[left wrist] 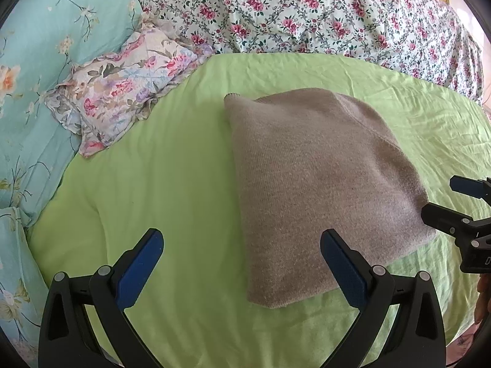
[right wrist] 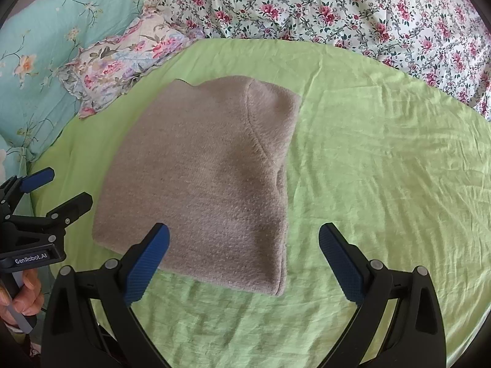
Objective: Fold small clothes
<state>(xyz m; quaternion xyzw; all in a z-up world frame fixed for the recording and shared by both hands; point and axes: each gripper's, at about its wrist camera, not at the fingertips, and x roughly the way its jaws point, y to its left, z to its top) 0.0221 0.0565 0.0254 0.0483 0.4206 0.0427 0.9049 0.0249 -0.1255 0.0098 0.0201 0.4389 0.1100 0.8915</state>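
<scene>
A beige knit garment [left wrist: 319, 184] lies folded into a rough rectangle on the green sheet [left wrist: 172, 165]; it also shows in the right wrist view [right wrist: 202, 178]. My left gripper [left wrist: 242, 245] is open and empty, held above the garment's near left edge. My right gripper [right wrist: 244, 239] is open and empty, held above the garment's near right corner. The right gripper also shows at the right edge of the left wrist view [left wrist: 451, 199], and the left gripper at the left edge of the right wrist view [right wrist: 66, 187], both beside the garment.
A floral cushion [left wrist: 122, 89] and teal flowered bedding [left wrist: 46, 61] lie at the left. A pink-flowered quilt [left wrist: 322, 9] runs along the back. The wrinkled green sheet [right wrist: 383, 159] spreads to the right of the garment.
</scene>
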